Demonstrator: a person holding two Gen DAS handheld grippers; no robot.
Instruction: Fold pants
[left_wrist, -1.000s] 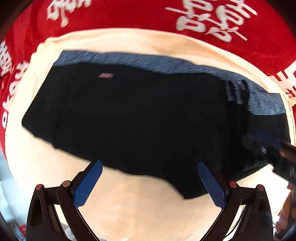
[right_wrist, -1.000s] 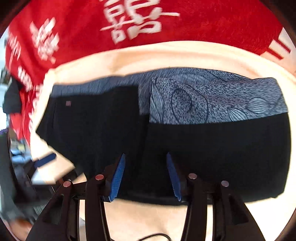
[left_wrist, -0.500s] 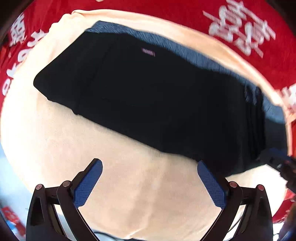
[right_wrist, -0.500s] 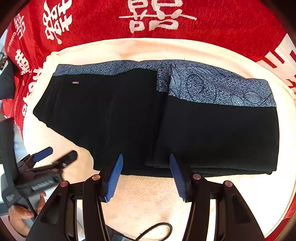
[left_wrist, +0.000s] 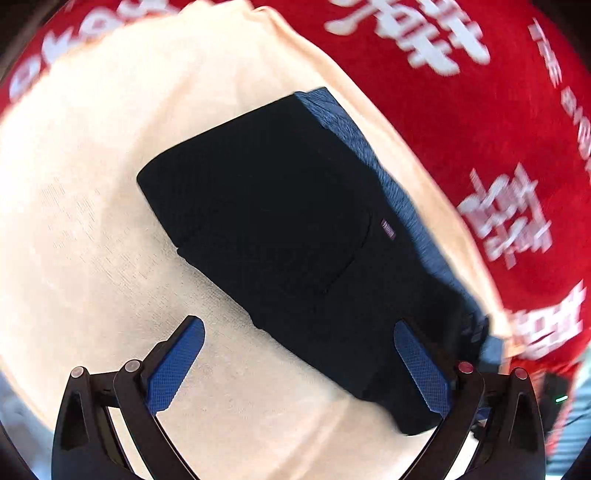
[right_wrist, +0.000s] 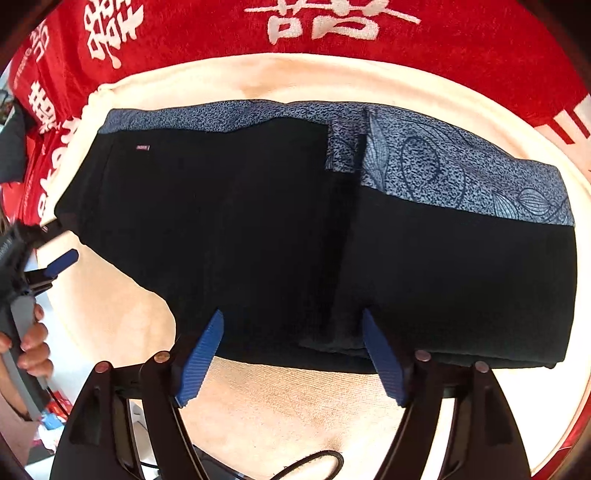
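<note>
Right tool (right_wrist: 291, 354) hung over the near hem of the pants (right_wrist: 280, 229), jaws opening, nothing pinched; a second ago they stood narrower. Folded layer lay released on the right half. Left tool (left_wrist: 299, 365), wide and empty, had swung round to the pants' left end. Beyond, cream cloth (right_wrist: 295, 406) over the red surface (right_wrist: 480, 37). Judged: next fold pending.
</note>
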